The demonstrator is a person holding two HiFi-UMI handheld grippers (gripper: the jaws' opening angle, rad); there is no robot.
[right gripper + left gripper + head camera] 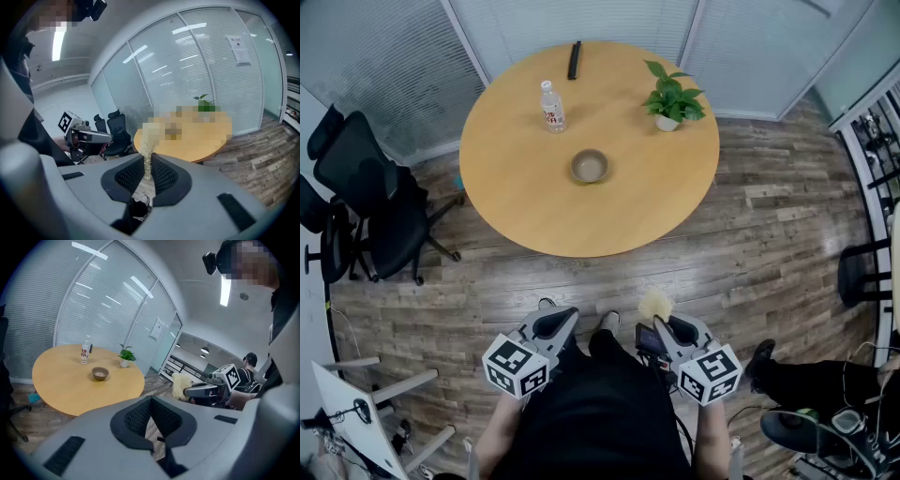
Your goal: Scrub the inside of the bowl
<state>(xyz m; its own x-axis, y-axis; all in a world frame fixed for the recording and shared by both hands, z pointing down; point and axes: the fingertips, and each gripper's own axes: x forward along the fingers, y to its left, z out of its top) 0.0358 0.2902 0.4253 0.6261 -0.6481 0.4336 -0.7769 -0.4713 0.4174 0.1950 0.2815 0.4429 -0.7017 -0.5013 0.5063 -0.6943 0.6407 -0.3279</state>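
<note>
A small round brown bowl (pixel 589 166) stands upright near the middle of a round light-wood surface (pixel 525 197), with nothing touching it. Beyond it on the same surface stand a clear plastic bottle with a red label (pixel 551 106) and a small green plant in a white pot (pixel 673 101). A slim black bar-shaped object (pixel 574 59) lies by the far edge.

Both grippers are held low in front of the person, over the wood-plank floor (pixel 769 244) and well apart from the bowl. The left gripper (pixel 558 321) has its jaws pressed together with nothing between them. The right gripper (pixel 673 328) pinches a pale yellow fluffy scrubber (pixel 655 305), whose tuft sticks out past the jaw tips. In the right gripper view the scrubber's thin fibrous edge sits squeezed between the two black pads. Black office chairs (pixel 366 202) stand to the left of the surface.
</note>
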